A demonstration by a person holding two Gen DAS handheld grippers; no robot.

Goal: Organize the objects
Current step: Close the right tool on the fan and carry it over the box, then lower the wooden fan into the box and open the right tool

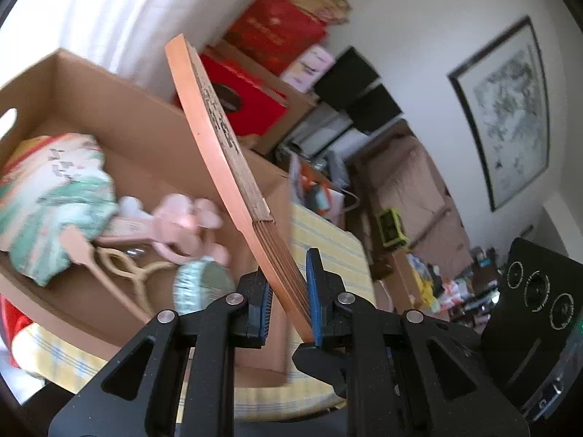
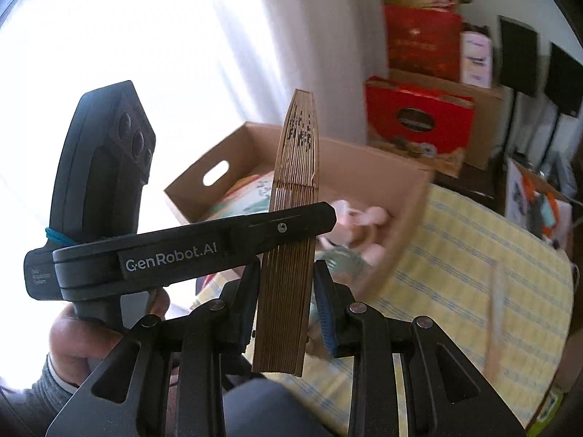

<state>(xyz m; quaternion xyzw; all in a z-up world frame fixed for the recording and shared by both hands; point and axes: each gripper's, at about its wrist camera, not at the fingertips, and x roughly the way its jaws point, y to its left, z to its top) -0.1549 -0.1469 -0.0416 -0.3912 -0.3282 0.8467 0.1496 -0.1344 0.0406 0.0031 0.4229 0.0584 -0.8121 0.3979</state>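
A folded wooden fan (image 1: pixel 222 153) is gripped near its base by my left gripper (image 1: pixel 289 302), and it slants up to the left over a cardboard box (image 1: pixel 153 123). In the right wrist view the same fan (image 2: pixel 291 240) stands upright between the fingers of my right gripper (image 2: pixel 286 309). The left gripper's finger (image 2: pixel 233 240) crosses in front of the fan there. I cannot tell whether the right pads touch the fan. The box (image 2: pixel 364 160) holds a paper fan (image 1: pixel 51 196), a pink toy (image 1: pixel 182 222), a wooden ring piece (image 1: pixel 124 269) and a green roll (image 1: pixel 200 284).
The box sits on a table with a yellow checked cloth (image 2: pixel 473 255). Red gift boxes (image 1: pixel 255 102) and cartons are stacked behind it. A framed picture (image 1: pixel 510 109) hangs on the wall. The right hand-held unit (image 1: pixel 535 313) is at the right in the left wrist view.
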